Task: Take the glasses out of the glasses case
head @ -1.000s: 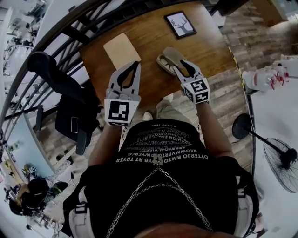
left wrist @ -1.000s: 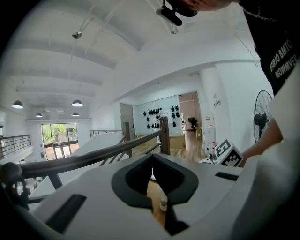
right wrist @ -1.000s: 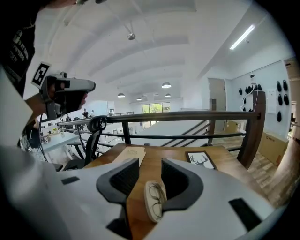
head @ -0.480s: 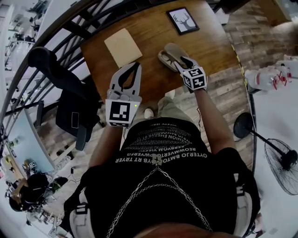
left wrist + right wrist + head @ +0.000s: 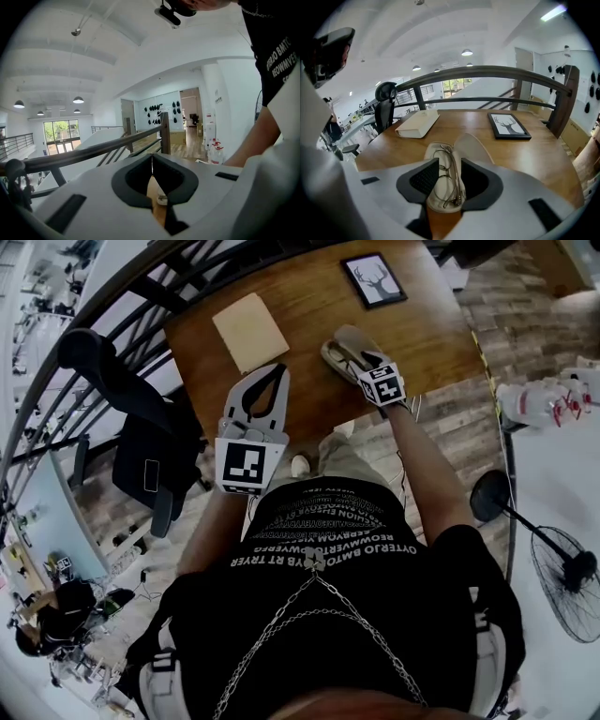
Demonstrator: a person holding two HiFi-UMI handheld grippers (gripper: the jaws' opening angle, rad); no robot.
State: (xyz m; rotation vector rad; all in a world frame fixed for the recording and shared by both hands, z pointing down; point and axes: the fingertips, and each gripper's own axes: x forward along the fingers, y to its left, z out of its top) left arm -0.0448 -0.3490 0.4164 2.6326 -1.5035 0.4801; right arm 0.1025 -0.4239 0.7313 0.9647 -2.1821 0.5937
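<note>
The glasses (image 5: 450, 174) lie folded in the open glasses case (image 5: 436, 192), toward the tabletop's (image 5: 543, 159) near edge, with their long axis running away from that edge. The right gripper (image 5: 450, 165) is nearer, its jaws spread astride their narrow width and not yet pinching. The left gripper (image 5: 151, 159) has its jaws pressed together, empty.

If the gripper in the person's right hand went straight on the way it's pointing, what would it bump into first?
Most likely the glasses, lying in the open glasses case on the table, straight ahead between the right gripper's open jaws. How close is hard to judge.
</note>
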